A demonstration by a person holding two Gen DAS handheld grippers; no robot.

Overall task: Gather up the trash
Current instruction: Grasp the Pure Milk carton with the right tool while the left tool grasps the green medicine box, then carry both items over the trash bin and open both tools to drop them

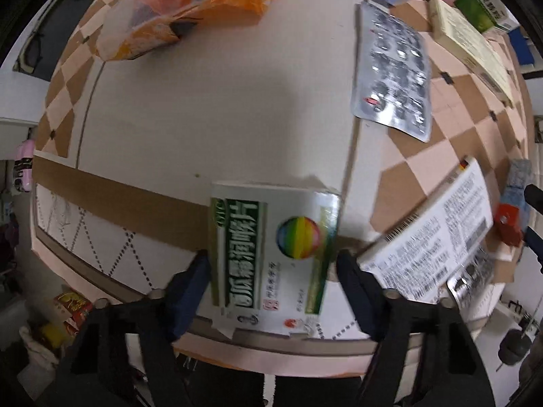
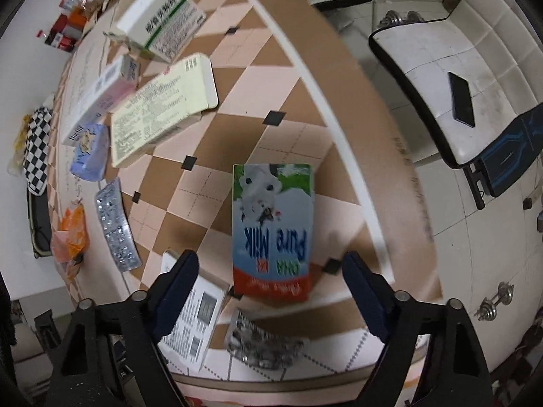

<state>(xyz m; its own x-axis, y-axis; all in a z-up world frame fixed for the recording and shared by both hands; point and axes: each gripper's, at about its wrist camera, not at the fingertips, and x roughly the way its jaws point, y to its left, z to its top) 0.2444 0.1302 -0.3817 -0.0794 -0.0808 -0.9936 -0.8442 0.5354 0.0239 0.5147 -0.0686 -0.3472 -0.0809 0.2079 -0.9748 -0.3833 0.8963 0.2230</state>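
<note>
In the left wrist view a flat green-and-white medicine box with a rainbow ball lies near the table's front edge. My left gripper is open, its fingers on either side of the box. In the right wrist view a blue "Pure Milk" carton lies flat on the checkered table. My right gripper is open, its fingers either side of the carton's near end and apart from it. An orange plastic bag lies at the far left of the table.
A silver blister pack and a white printed box lie right of the left gripper. Several medicine boxes, a blister strip and crumpled foil lie around the carton. A chair with a phone stands beside the table.
</note>
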